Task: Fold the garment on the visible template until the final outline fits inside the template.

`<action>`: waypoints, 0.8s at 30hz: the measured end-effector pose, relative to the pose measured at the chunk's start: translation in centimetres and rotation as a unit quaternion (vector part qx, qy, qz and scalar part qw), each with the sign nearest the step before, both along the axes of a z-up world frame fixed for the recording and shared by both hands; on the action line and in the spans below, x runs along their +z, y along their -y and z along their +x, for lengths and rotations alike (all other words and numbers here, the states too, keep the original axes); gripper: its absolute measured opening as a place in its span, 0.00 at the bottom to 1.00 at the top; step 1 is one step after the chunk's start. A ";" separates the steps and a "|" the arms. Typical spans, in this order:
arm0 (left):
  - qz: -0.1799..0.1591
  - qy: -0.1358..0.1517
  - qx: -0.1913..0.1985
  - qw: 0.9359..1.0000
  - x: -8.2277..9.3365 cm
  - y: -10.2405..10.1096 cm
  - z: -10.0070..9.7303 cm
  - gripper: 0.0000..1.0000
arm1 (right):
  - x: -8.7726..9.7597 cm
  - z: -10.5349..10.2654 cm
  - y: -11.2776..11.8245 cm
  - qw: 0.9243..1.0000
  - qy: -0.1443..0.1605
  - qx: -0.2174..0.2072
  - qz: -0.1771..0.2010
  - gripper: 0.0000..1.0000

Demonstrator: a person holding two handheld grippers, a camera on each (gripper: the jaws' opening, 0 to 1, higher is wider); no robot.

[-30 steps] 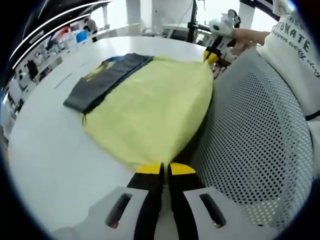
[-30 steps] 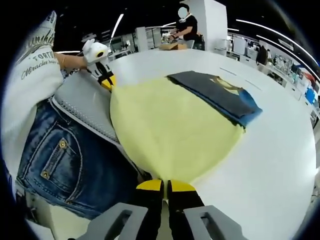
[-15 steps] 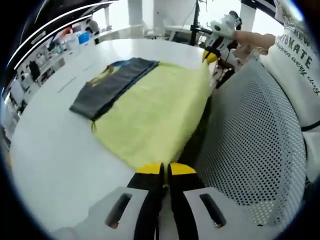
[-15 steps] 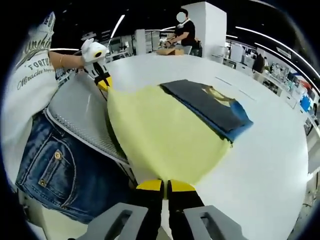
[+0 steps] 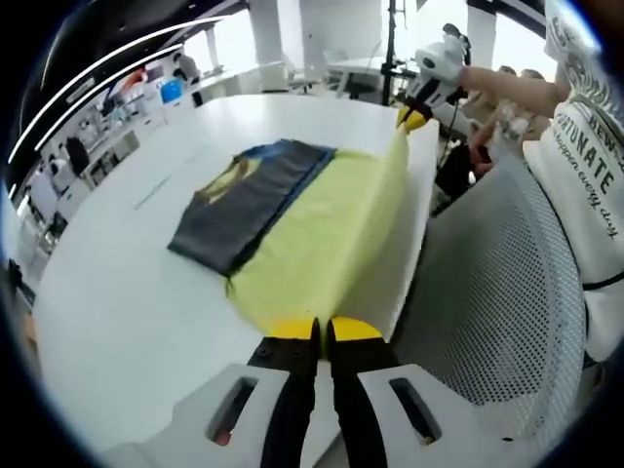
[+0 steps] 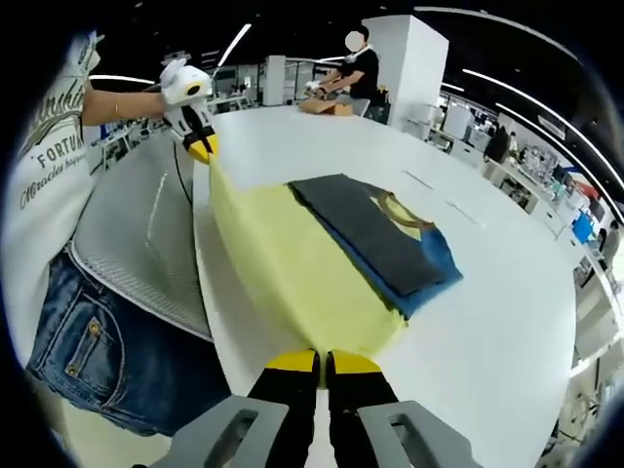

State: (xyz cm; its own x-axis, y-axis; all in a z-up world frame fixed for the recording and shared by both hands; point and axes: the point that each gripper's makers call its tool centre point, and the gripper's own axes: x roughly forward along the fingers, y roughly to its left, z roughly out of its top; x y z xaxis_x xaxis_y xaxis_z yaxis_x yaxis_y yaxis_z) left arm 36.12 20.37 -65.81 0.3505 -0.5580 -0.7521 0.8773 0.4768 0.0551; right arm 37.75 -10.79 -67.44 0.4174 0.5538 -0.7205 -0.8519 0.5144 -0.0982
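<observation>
Left gripper [image 5: 323, 330]: jaws closed, pinching one corner of the yellow garment [image 5: 322, 234].
Right gripper [image 6: 321, 362]: jaws closed, pinching the other near corner.
Yellow garment: lying on the white table [image 6: 507, 292] — partly covering a dark blue folded cloth [image 6: 375, 239].

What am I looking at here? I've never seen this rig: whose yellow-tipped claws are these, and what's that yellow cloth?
No robot: a person holds a two-jaw gripper in each hand, with a camera riding on each. The left gripper rises from the bottom of its own view; the right gripper likewise. Each also appears far off in the other's view. Both are shut on one edge of the yellow garment, lifting it off the white table. A dark folded cloth with blue and a print lies on the garment's far part.
</observation>
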 end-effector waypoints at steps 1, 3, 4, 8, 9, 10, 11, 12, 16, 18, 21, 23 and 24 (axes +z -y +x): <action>0.000 0.003 -0.002 1.000 0.2 0.0 0.3 0.01 | 0.1 0.2 0.0 1.000 0.002 0.001 -0.001 0.00; 0.000 0.009 -0.004 1.000 0.6 0.0 1.1 0.01 | 0.5 0.8 -0.1 1.000 0.007 -0.001 -0.001 0.00; -0.001 0.012 -0.004 1.000 0.9 0.0 1.5 0.01 | 0.7 1.1 -0.1 1.000 0.010 -0.002 0.000 0.00; 0.003 0.025 -0.006 1.000 1.4 0.0 3.0 0.01 | 1.1 2.6 -0.2 1.000 0.021 -0.007 0.005 0.00; 0.004 0.027 -0.006 1.000 1.5 0.0 3.3 0.01 | 1.2 2.8 -0.2 1.000 0.023 -0.008 0.005 0.00; 0.004 0.029 -0.006 1.000 1.6 0.0 3.6 0.01 | 1.4 3.0 -0.3 1.000 0.025 -0.008 0.005 0.00; 0.005 0.031 -0.006 0.999 1.6 0.0 3.9 0.01 | 1.5 3.2 -0.3 1.000 0.027 -0.008 0.005 0.00; 0.006 0.032 -0.006 0.999 1.6 -0.1 4.1 0.01 | 1.6 3.3 -0.4 1.000 0.028 -0.008 0.005 0.00; 0.006 0.038 -0.005 0.999 1.7 -0.2 5.1 0.01 | 2.1 4.1 -0.7 0.999 0.035 -0.013 0.007 0.00; 0.006 0.040 -0.005 0.999 1.7 -0.2 5.7 0.01 | 2.2 4.5 -0.8 0.999 0.038 -0.014 0.006 0.00; 0.006 0.044 -0.004 0.999 1.9 -0.2 6.8 0.01 | 2.4 5.2 -1.0 0.999 0.044 -0.018 0.005 0.00; 0.006 0.048 -0.004 0.999 2.1 -0.2 7.4 0.01 | 2.6 5.6 -1.0 0.999 0.048 -0.020 0.004 0.00; 0.004 0.050 -0.003 0.999 2.2 -0.2 7.6 0.01 | 2.7 6.0 -0.9 0.998 0.051 -0.022 0.004 0.00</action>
